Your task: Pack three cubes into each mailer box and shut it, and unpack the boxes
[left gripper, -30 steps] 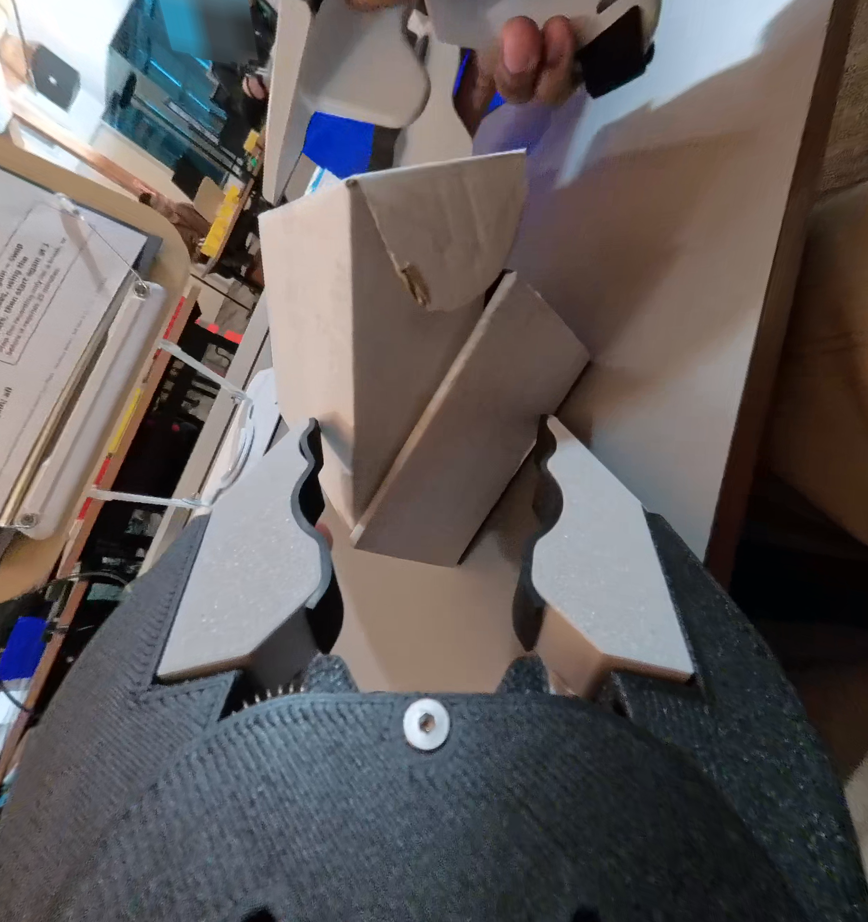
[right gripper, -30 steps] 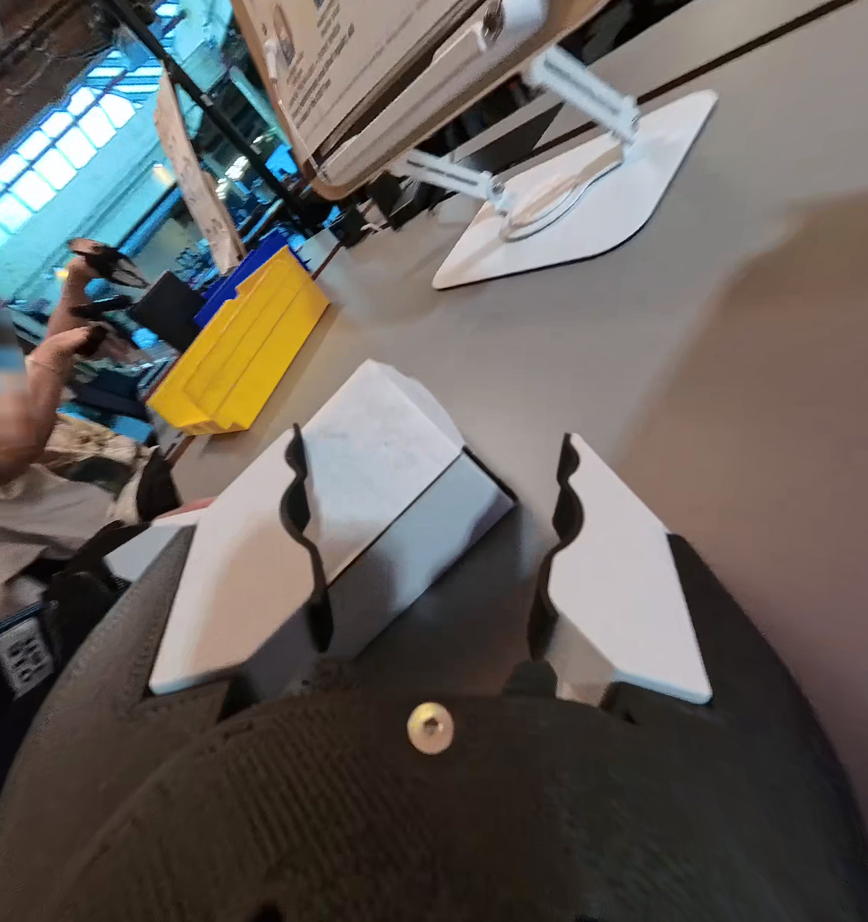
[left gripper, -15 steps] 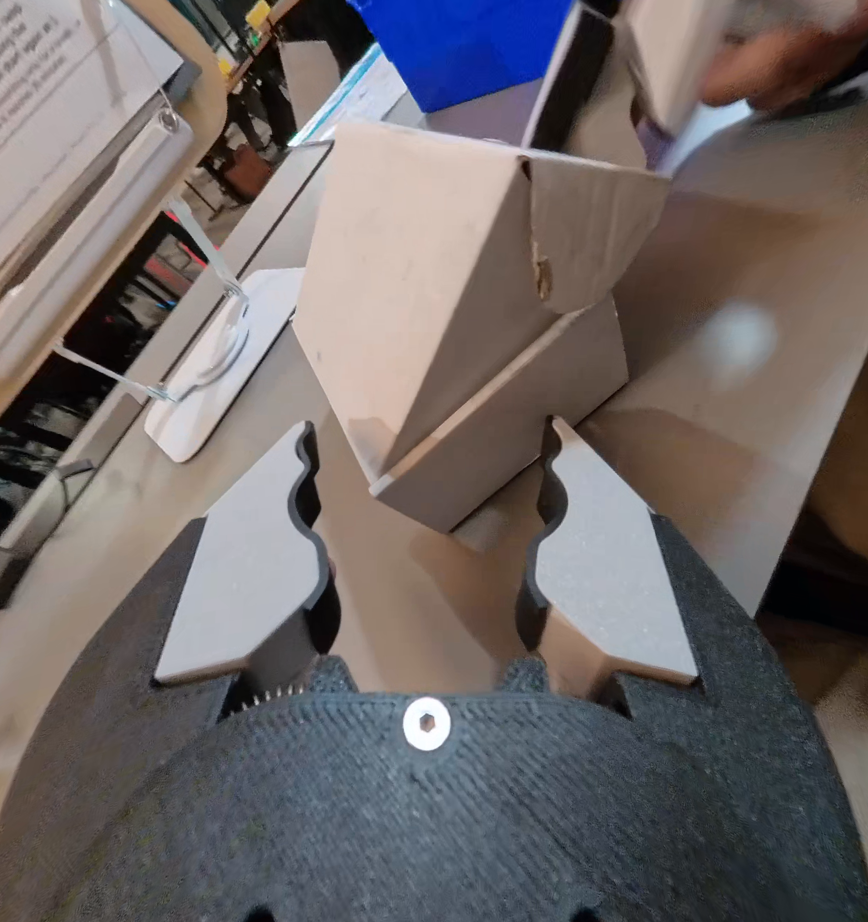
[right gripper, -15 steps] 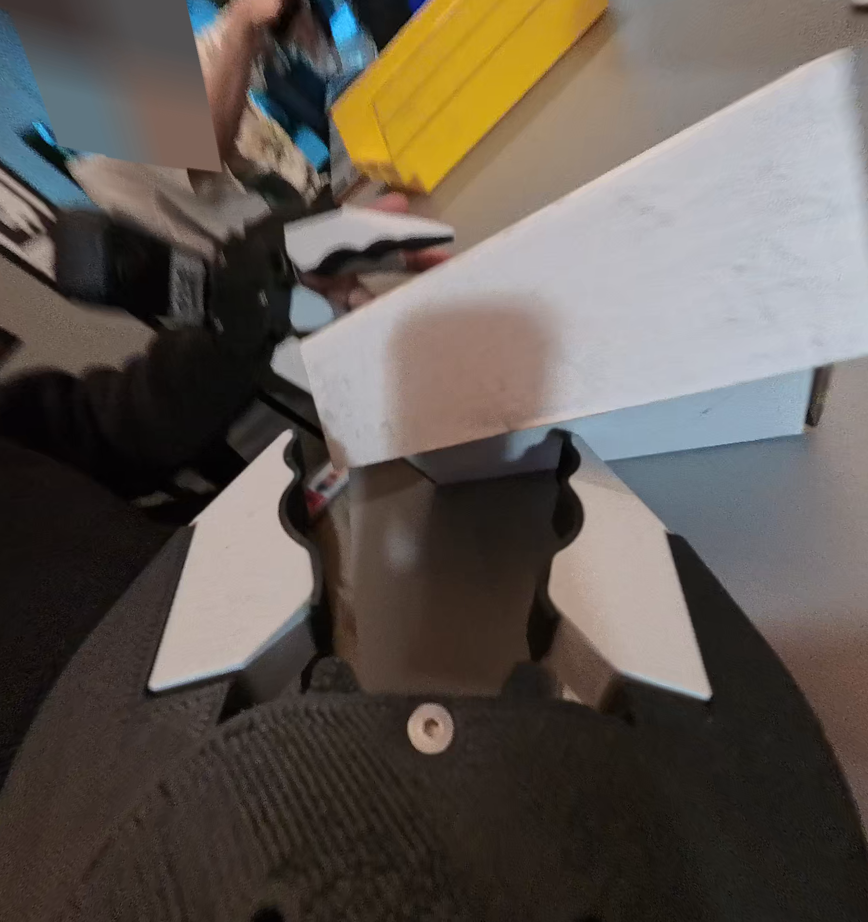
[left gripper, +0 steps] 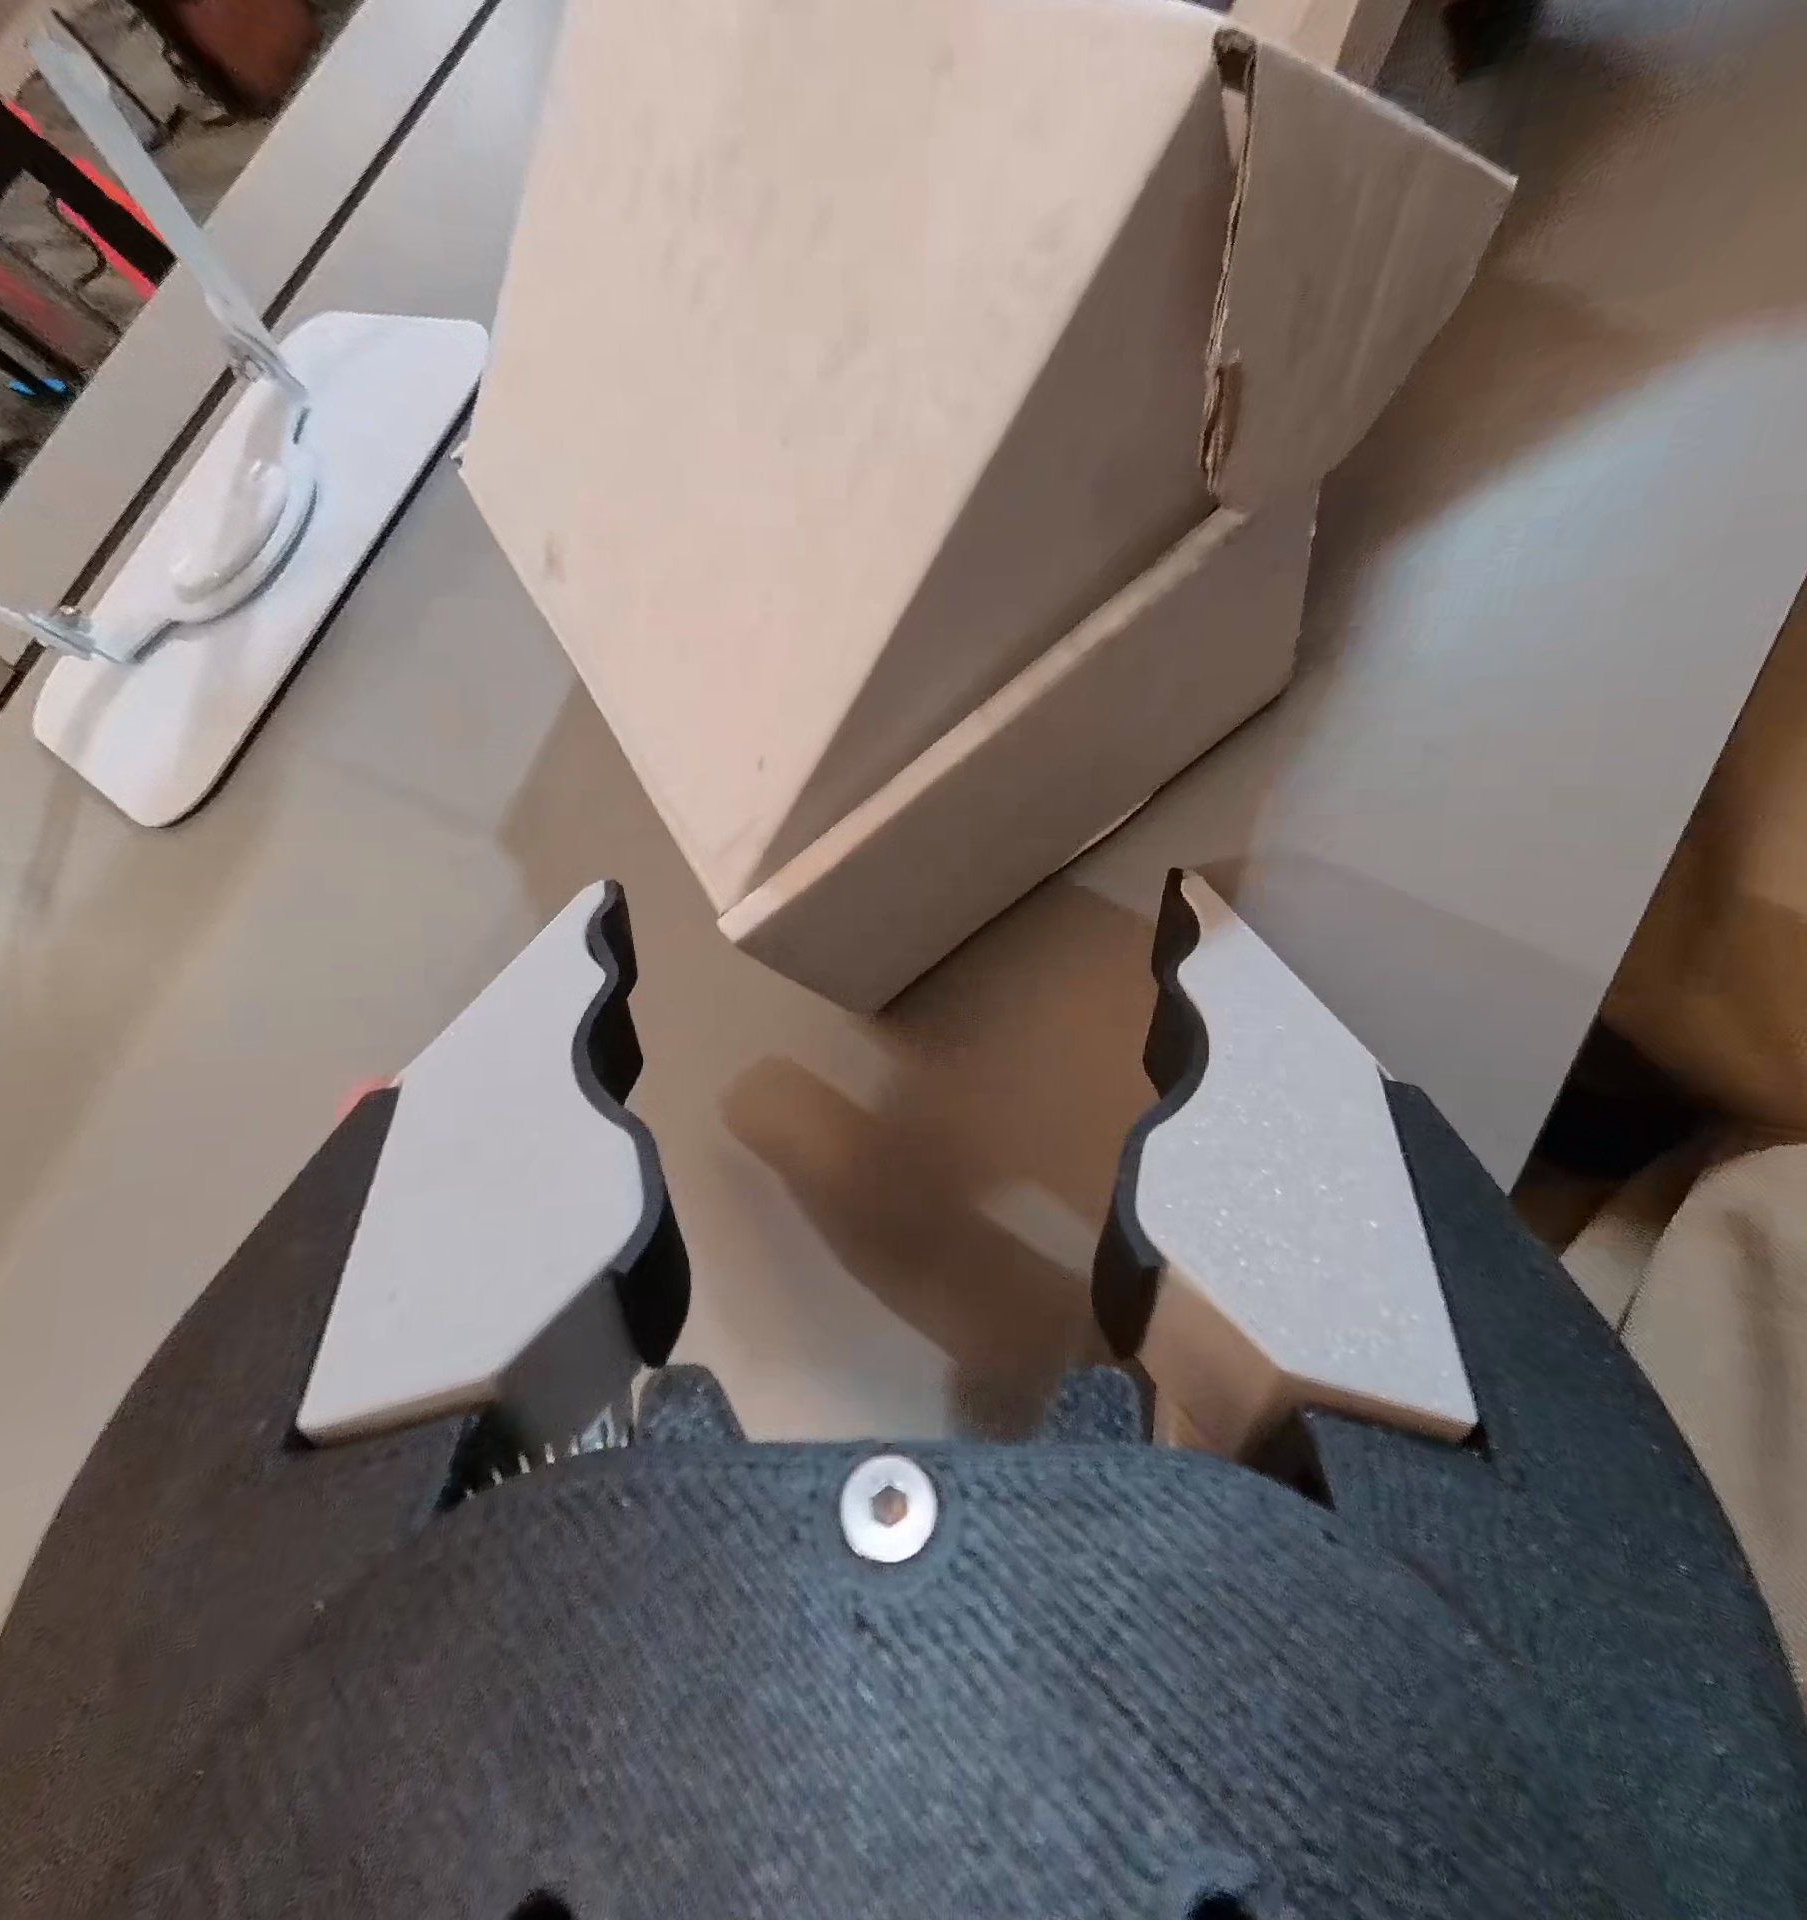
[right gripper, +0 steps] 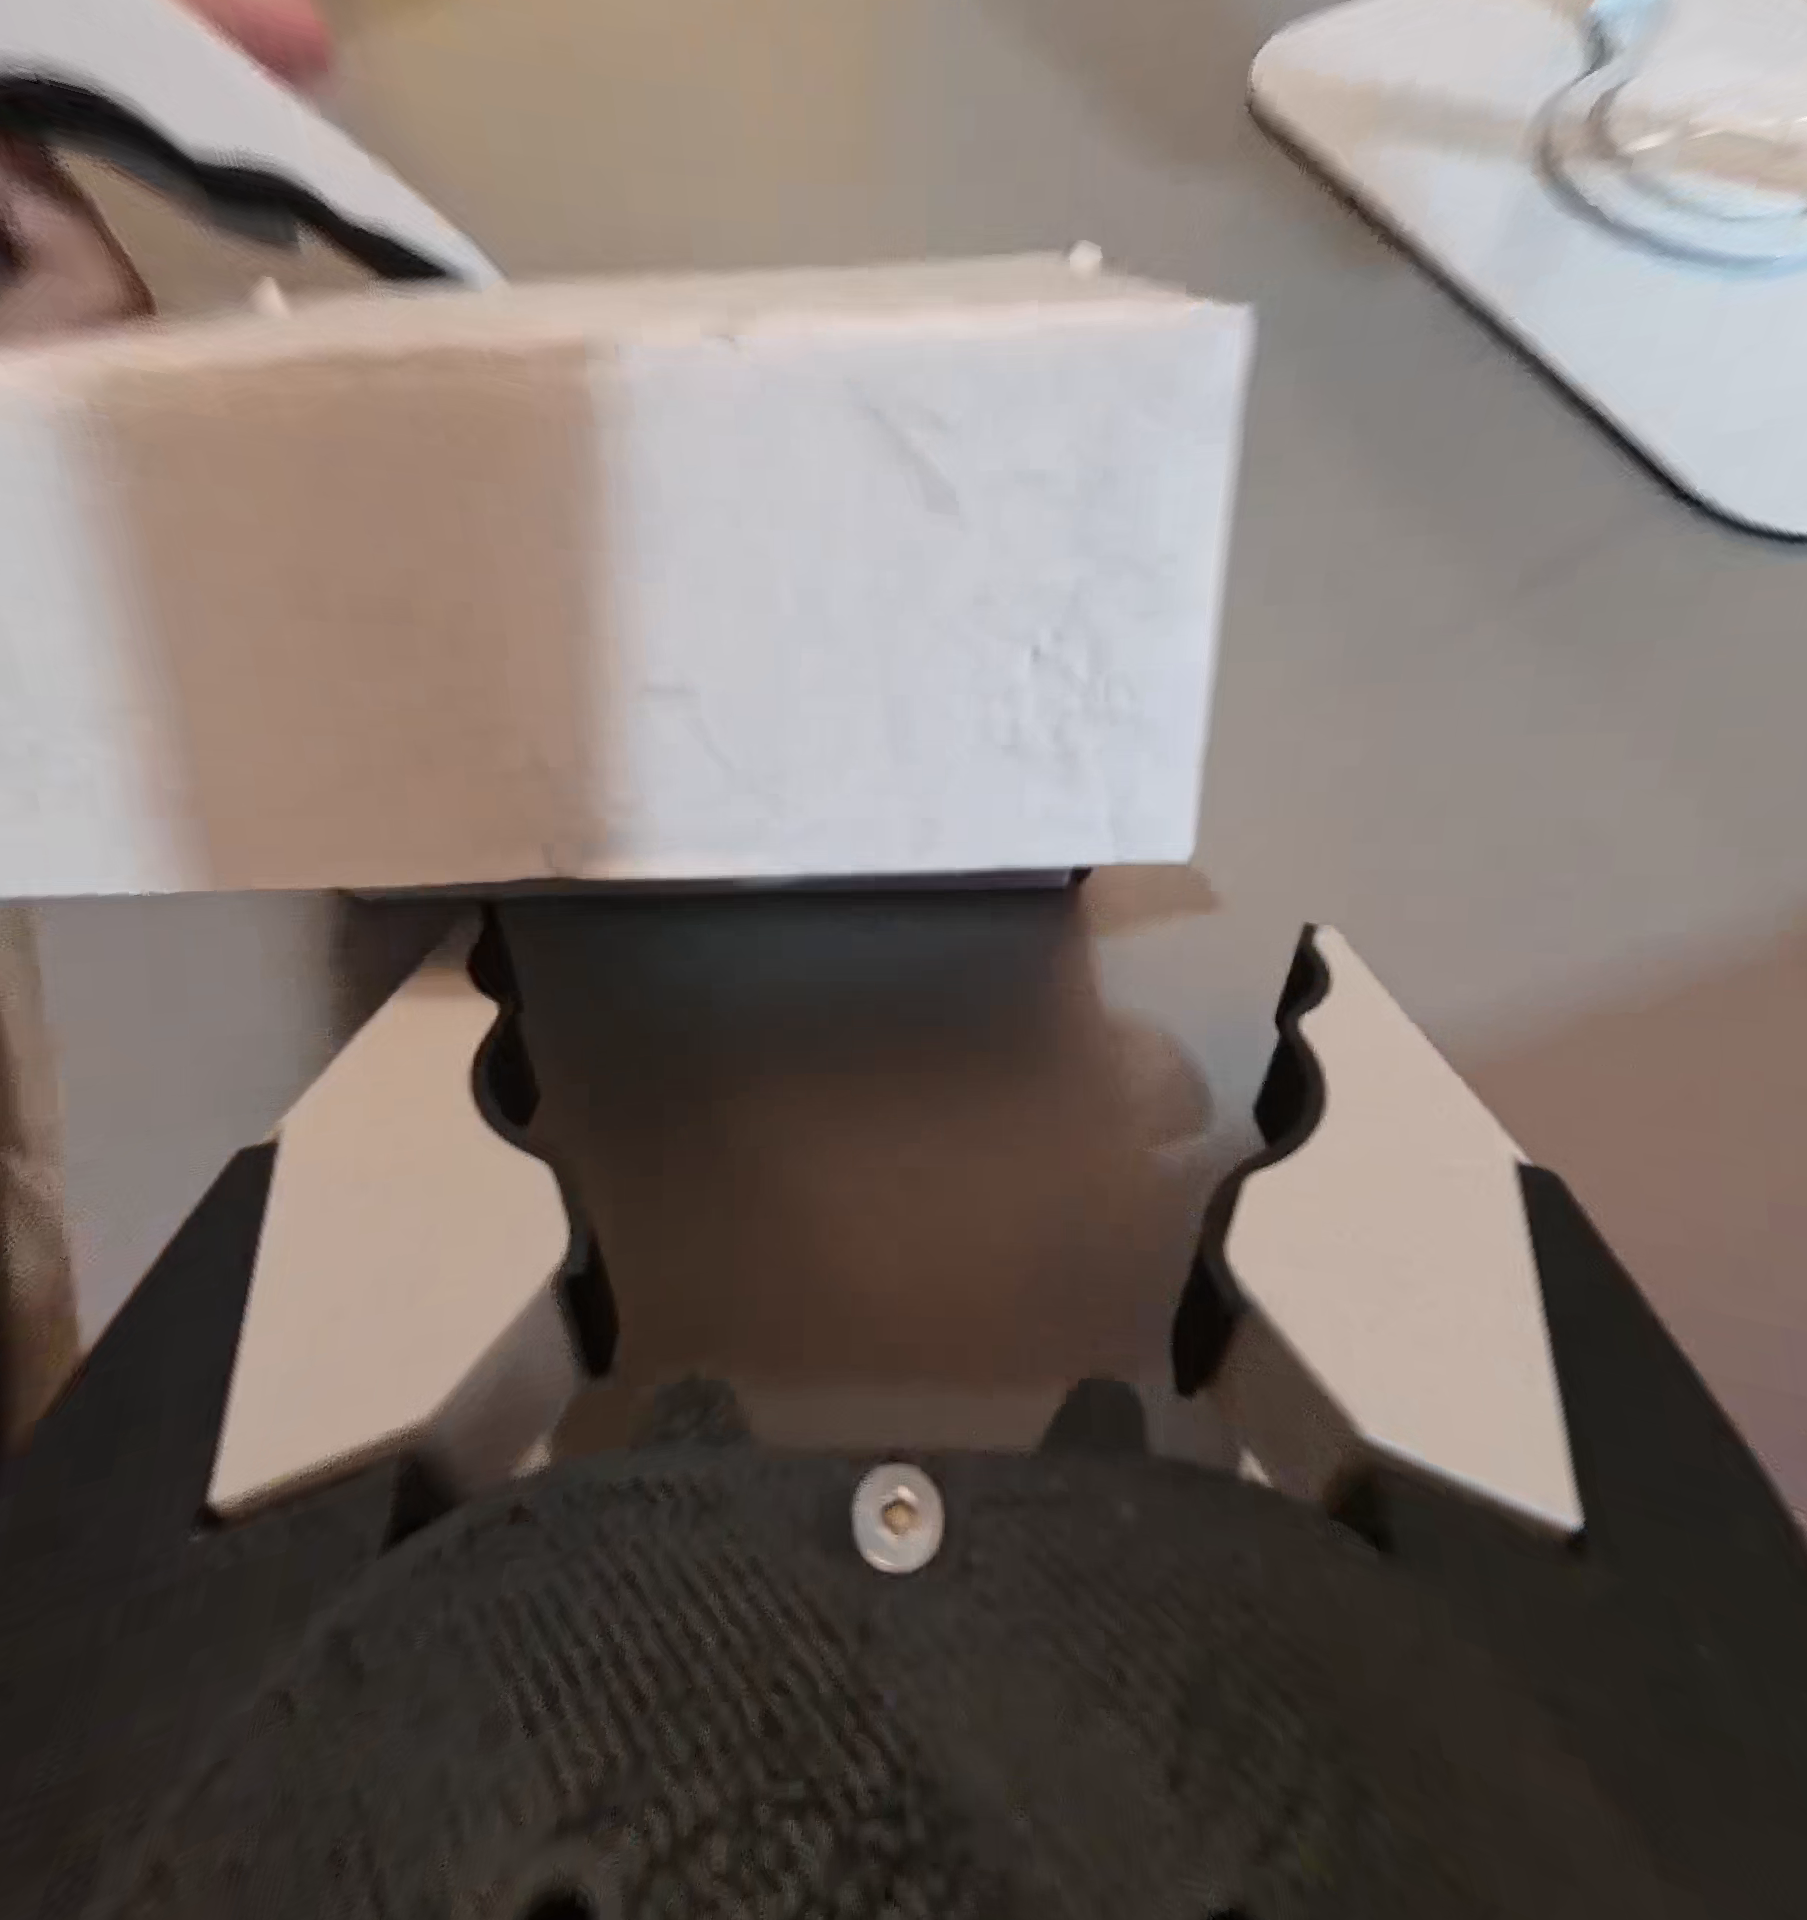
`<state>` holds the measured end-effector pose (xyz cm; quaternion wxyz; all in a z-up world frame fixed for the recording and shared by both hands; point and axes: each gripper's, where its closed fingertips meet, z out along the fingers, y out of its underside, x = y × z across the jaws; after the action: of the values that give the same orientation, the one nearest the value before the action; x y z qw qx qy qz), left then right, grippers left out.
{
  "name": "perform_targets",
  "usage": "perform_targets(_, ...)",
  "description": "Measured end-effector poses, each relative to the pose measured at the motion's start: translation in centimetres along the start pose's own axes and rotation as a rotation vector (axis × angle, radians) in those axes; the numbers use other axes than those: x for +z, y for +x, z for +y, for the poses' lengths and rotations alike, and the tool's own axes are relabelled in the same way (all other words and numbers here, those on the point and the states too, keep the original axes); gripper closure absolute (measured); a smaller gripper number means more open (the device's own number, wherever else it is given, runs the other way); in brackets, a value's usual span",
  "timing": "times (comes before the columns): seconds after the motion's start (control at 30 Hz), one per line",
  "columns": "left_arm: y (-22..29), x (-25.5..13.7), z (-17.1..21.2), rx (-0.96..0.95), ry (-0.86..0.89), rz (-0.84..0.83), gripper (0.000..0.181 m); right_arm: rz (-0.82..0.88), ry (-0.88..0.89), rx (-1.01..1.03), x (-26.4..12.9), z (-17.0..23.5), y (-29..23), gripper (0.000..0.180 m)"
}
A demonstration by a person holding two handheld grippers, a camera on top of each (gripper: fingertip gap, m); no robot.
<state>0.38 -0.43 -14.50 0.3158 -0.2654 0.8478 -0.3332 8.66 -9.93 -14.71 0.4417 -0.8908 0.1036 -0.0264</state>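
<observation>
Ahead of left tool (left gripper: 894,914), mailer box (left gripper: 878,416) corner; both tools spread, empty (right tool (right gripper: 894,956) near box edge).

A white stand base (left gripper: 255,561) with a clear bracket (left gripper: 203,281) rests on the grey table (left gripper: 203,1039).

Mailer box (left gripper: 878,436) (pale cardboard) rests closed on the table.

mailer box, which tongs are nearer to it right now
Hard to call. The left tongs are open just short of the mailer box's near bottom corner. The right tongs are open right under its lid's front edge. Neither touches it.
</observation>
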Motion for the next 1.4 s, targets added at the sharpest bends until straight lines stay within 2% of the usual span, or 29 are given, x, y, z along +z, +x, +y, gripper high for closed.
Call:
perform_targets(0.03, 0.0, 0.1, -0.2, 0.0, 0.004, 0.003, 0.081, -0.025, -0.054, -0.033, 0.7, 0.6, -0.2, 0.031)
perform_targets(0.1, 0.0, 0.3, -0.3, 0.004, 0.005, 0.003, 0.081, -0.103, -0.135, -0.122, 1.7, 1.4, -1.1, 0.034)
perform_targets(0.27, 0.4, 0.1, -0.5, 0.032, 0.019, 0.007, 0.082, -0.227, -0.113, -0.235, 1.8, 0.9, -4.1, 0.041)
perform_targets(0.3, 0.8, 0.0, -0.4, 0.026, 0.015, 0.029, 0.076, -0.233, -0.117, -0.239, 1.6, 1.2, -4.5, 0.044)
perform_targets(0.47, 2.5, -0.7, -0.6, -0.062, 0.014, 0.146, 0.055, -0.271, -0.077, -0.175, -0.6, 1.5, -6.6, 0.06)
perform_targets(0.6, 3.7, -1.9, -2.7, -0.22, 0.125, 0.287, 0.045, -0.319, 0.072, -0.008, -2.9, -1.5, -7.7, 0.071)
perform_targets(0.67, 3.7, -2.6, -4.0, -0.313, 0.21, 0.342, 0.047, -0.336, 0.144, 0.079, -4.1, -2.3, -7.7, 0.076)
perform_targets(0.83, 2.5, -4.5, -7.1, -0.447, 0.411, 0.382, 0.066, -0.331, 0.213, 0.198, -5.4, -2.1, -7.1, 0.079)
perform_targets(0.9, 1.5, -5.5, -8.3, -0.483, 0.502, 0.368, 0.083, -0.319, 0.211, 0.214, -5.3, -2.1, -7.0, 0.078)
perform_targets(0.97, 0.2, -6.5, -9.1, -0.497, 0.584, 0.309, 0.087, -0.327, 0.195, 0.221, -4.8, -2.0, -7.3, 0.079)
perform_targets(1.13, 0.3, -6.9, -9.7, -0.409, 0.632, 0.233, 0.088, -0.314, 0.123, 0.202, -3.4, -1.1, -8.0, 0.074)
perform_targets(1.33, 2.5, -6.3, -10.3, -0.249, 0.602, 0.204, 0.079, -0.303, 0.068, 0.23, -2.8, -0.3, -7.9, 0.079)
perform_targets(1.4, 2.7, -6.3, -10.7, -0.205, 0.609, 0.168, 0.084, -0.313, 0.054, 0.234, -2.8, 0.0, -7.9, 0.081)
